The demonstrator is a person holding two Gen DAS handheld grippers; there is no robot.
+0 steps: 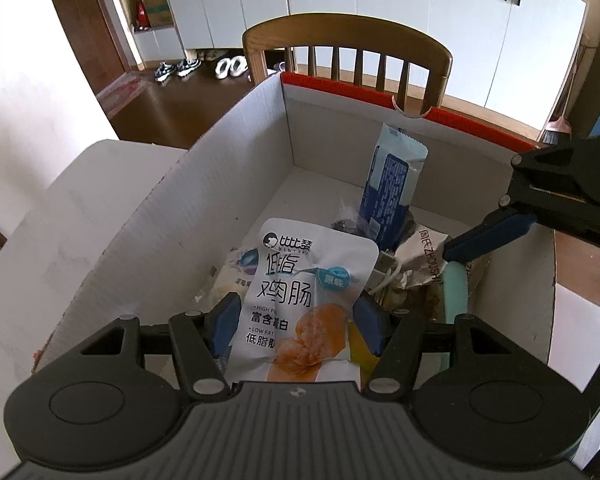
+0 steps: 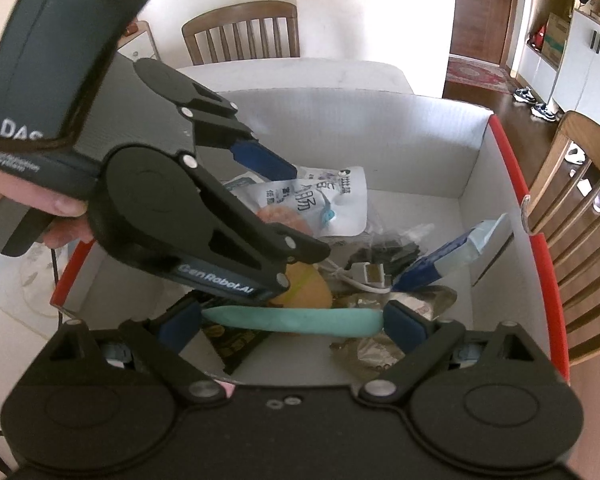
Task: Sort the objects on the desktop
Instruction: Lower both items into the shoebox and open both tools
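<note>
Left gripper (image 1: 296, 320): fingers spread on both sides of the white sausage pouch (image 1: 304, 300), over the box (image 1: 188, 216); whether they pinch it I cannot tell.
Right gripper (image 2: 292, 322): fingers wide apart, teal strip (image 2: 292, 320) lying between them, contact unclear.
Box: on the tabletop (image 1: 52, 216), white walls, red rim.
Contents: blue packet (image 1: 392, 188) leaning upright, white USB cable (image 2: 364, 276), crumpled wrappers.
</note>
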